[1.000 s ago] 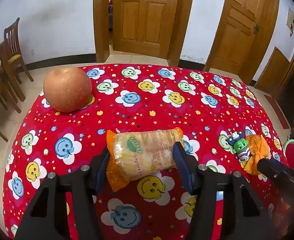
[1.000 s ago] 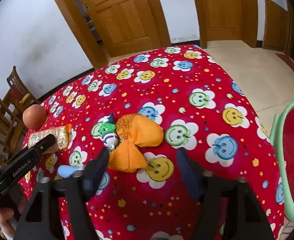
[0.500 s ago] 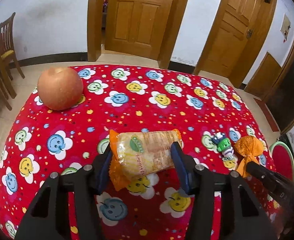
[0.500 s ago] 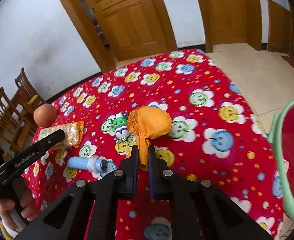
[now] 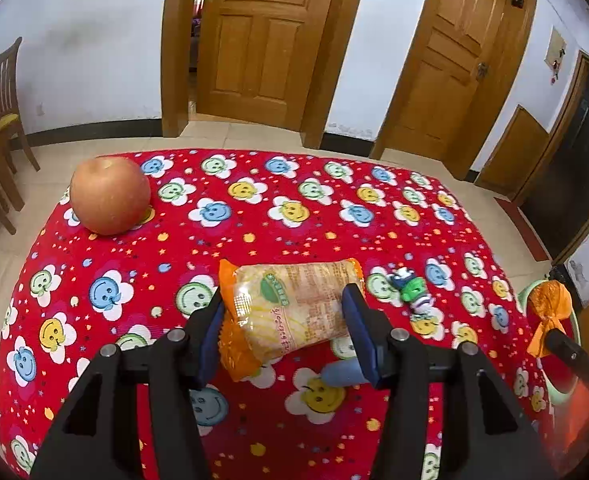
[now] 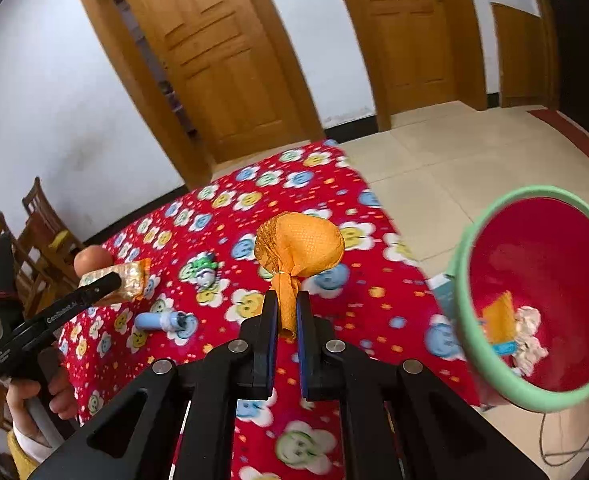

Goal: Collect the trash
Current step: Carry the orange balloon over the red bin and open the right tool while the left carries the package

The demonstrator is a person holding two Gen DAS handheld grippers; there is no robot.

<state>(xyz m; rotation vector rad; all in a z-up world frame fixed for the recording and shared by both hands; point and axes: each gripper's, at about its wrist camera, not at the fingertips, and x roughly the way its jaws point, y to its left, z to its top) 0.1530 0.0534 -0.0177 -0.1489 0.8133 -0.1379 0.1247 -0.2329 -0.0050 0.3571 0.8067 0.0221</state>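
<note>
The blue-padded fingers [image 6: 269,316] of the right gripper [image 6: 287,316] are pressed nearly together, pinching the twisted tail of an orange wrapper bundle [image 6: 300,246], whose rounded body stands up beyond the fingertips, lifted off the table [image 6: 222,208] and above its right-hand edge. That gripper points forward and a little to the right, toward a red bin [image 6: 542,292] with a pale green rim that stands on the floor just beside the table; some paper scraps lie inside the bin. The left gripper [image 5: 284,312] has its fingers spread about as wide as a clear snack packet [image 5: 290,312] with orange ends, one pad at each short end, touching or very nearly so; whether they press it firmly cannot be told. In the right wrist view the packet appears raised off the cloth at the tip of the left gripper, which reaches in level from the left, with the person's hand [image 6: 40,396] wrapped round its handle low at the frame edge. An apple [image 5: 110,196] rests near the far left corner of the red smiley-flower tablecloth. A small green and white toy [image 5: 410,290] lies on the cloth to the right of the packet, and a pale blue tube [image 6: 160,320] lies nearer the person, between the two grippers. From the left wrist view the orange bundle [image 5: 548,308] shows at the far right, over the bin's green rim.
</note>
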